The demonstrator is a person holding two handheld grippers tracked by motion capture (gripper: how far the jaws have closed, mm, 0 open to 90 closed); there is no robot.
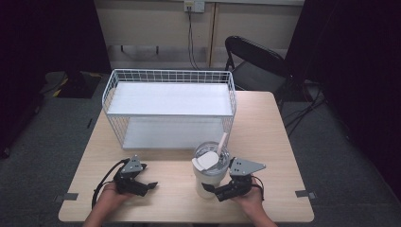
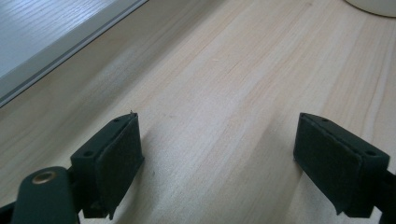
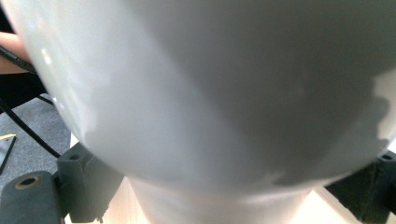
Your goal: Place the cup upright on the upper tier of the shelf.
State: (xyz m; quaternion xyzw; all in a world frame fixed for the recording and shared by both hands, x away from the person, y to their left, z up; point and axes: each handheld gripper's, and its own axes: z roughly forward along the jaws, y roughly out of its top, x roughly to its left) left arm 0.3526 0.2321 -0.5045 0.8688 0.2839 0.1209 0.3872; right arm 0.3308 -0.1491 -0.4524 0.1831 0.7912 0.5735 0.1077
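Observation:
A white tumbler (image 1: 206, 176) with a clear lid and a straw stands on the wooden table (image 1: 265, 132) near its front edge. My right gripper (image 1: 213, 188) reaches in from the right, its jaws standing on either side of the tumbler's narrow base. In the right gripper view the tumbler (image 3: 210, 93) looms very close, and the gripper (image 3: 224, 198) looks open, with a jaw at each side of the base. My left gripper (image 1: 147, 186) rests low over the table at front left. It (image 2: 219, 154) is open with only bare wood between its pads.
A white wire rack (image 1: 170, 72) with an upper and a lower white shelf stands at the middle back of the table; its lower shelf (image 2: 37, 37) lies just ahead of my left gripper. A black folding chair (image 1: 255, 61) stands behind the table.

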